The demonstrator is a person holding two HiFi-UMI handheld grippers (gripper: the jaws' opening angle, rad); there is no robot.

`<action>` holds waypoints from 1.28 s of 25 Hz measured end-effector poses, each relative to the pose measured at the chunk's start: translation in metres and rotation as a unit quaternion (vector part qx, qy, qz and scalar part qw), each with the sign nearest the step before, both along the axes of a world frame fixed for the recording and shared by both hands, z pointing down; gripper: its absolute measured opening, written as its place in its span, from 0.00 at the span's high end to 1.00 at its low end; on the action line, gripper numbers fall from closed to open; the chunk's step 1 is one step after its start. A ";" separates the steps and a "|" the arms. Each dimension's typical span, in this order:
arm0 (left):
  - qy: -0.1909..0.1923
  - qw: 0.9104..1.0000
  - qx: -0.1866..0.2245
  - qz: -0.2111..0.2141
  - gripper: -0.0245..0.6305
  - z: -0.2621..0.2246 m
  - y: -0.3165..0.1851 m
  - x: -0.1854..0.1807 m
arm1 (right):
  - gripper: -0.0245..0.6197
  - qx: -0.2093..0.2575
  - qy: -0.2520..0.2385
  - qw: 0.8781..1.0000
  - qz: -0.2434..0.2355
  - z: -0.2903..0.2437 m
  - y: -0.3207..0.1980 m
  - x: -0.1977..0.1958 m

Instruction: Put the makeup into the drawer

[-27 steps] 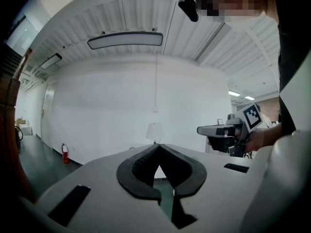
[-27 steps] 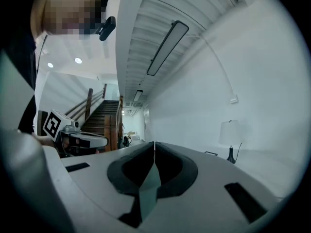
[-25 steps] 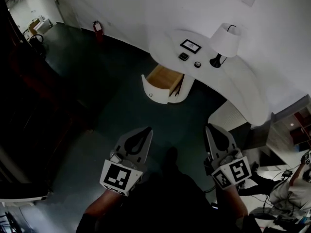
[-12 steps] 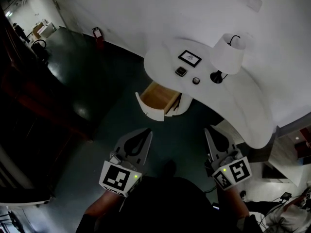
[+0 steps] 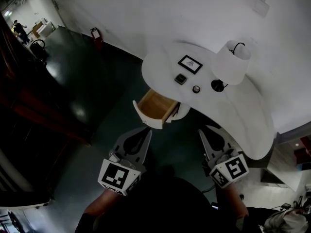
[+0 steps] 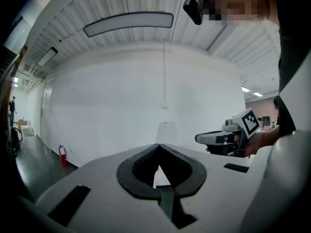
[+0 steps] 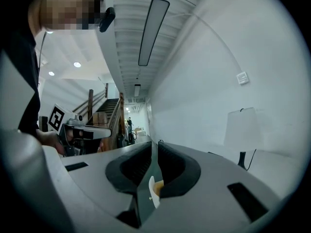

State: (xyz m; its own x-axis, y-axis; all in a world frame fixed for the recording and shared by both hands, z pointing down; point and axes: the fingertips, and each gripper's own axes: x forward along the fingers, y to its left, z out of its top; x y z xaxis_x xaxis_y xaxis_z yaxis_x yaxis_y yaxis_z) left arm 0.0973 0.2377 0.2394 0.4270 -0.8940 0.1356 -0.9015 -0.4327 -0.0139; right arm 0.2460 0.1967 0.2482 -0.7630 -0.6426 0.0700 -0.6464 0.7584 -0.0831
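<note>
From the head view, the left claw (image 5: 146, 131) and the right claw (image 5: 201, 131) are both held out in front of the person, short of the white table (image 5: 243, 115), and each looks closed to a point with nothing in it. The drawer (image 5: 154, 106) stands pulled out under the table edge, just ahead of the left claw. On the table top, a small square case (image 5: 181, 78) and a small round pot (image 5: 196, 89) lie between a picture frame (image 5: 190, 64) and a lamp (image 5: 233, 62). These two are probably the makeup, though they are too small and dim to be sure.

The left gripper view shows its jaws meeting at the tips and empty, pointed at a bare white wall. The table top and the makeup are hidden below the claw's own body.

The right gripper view shows jaws pressed together with nothing between them. Only a sliver of the drawer front peeks through the gap.

The risks come from reaching in. The lamp stands close beside the round pot, so a wide approach by the right claw could knock it. Both pieces are small and flat, and a closing claw could push them away instead of gripping. The open drawer juts toward the person and could be bumped.
</note>
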 end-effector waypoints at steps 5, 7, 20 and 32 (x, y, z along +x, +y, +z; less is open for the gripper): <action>0.011 1.000 0.003 0.009 0.95 0.005 -0.046 -0.033 | 0.93 -0.006 0.012 1.000 0.015 0.005 -0.041 -0.026; 0.016 1.000 0.003 0.015 0.95 0.005 -0.068 -0.052 | 0.93 -0.007 0.015 1.000 0.024 0.005 -0.060 -0.042; 0.033 0.994 0.003 0.103 0.95 -0.007 -0.191 -0.157 | 0.93 -0.022 0.027 0.995 0.093 -0.008 -0.160 -0.154; 0.031 0.987 -0.023 0.153 0.95 0.018 -0.261 -0.141 | 0.92 -0.057 0.049 0.991 0.114 0.035 -0.213 -0.152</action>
State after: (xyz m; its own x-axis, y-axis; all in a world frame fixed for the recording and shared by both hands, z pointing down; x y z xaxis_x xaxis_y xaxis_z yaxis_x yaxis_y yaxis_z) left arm -0.0442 -0.0238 0.2572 0.6855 -0.7149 0.1383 -0.7264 -0.6844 0.0627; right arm 0.0939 -0.0158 0.2835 -0.5856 -0.7805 0.2189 -0.8085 0.5818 -0.0883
